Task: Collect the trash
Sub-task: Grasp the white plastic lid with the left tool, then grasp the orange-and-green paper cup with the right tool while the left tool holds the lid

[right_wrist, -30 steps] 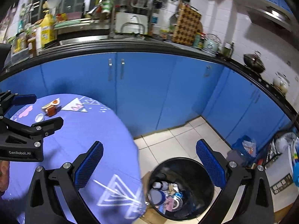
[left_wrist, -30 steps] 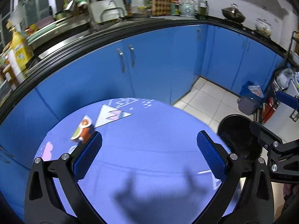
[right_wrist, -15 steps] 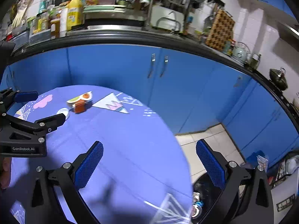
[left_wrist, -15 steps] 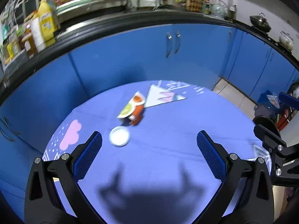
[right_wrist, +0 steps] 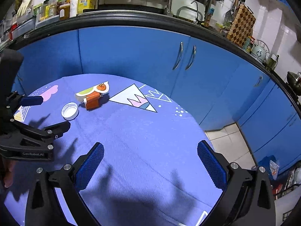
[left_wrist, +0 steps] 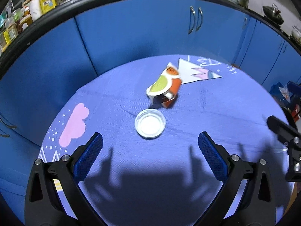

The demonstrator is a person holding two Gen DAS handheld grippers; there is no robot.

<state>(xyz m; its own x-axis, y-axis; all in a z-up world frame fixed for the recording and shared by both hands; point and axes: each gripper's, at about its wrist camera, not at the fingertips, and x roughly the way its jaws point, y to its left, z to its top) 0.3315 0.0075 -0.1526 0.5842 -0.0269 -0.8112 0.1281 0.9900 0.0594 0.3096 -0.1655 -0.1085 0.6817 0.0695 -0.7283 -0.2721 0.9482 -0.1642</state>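
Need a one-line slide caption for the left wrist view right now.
Open left tongs hover over a white lid and crumpled orange carton on the purple tablecloth.

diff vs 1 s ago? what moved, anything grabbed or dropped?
Both tongs swung left, away from the bin toward the table's trash. The left tongs now face the white lid and the crushed orange carton; the right tongs are over the tablecloth, and the bin has left their view. Nothing grabbed or dropped. Lid and carton lie where they were; both tongs open and empty throughout.
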